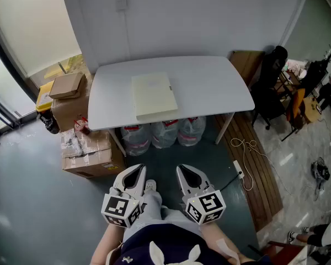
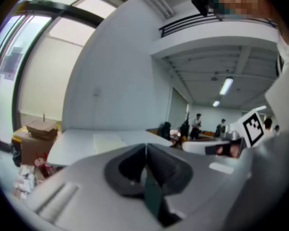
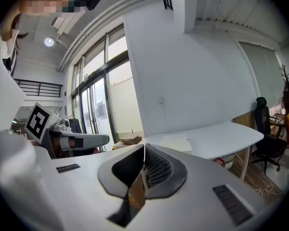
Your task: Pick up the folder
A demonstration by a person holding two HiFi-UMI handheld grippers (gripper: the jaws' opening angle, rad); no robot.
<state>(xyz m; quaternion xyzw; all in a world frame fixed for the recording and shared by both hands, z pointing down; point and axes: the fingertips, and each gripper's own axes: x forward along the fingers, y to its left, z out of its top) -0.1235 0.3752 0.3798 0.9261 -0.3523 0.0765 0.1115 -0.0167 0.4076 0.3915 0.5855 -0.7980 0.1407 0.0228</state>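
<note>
Standing back from the table (image 1: 220, 87), you hold the left gripper (image 1: 133, 176) and right gripper (image 1: 188, 175) closed and empty because the folder (image 1: 153, 95) lies well ahead, flat on its top

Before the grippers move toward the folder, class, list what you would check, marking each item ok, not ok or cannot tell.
1. Folder lies flat on the white table, nothing on top: ok.
2. Left gripper empty: ok.
3. Right gripper empty: ok.
4. Jaws apart, ready for the folder: not ok, both pairs are together.
5. Grippers at the folder: not ok, both are short of the table's near edge.
6. Folder's near edge overhangs the table for a grip: cannot tell.
</note>
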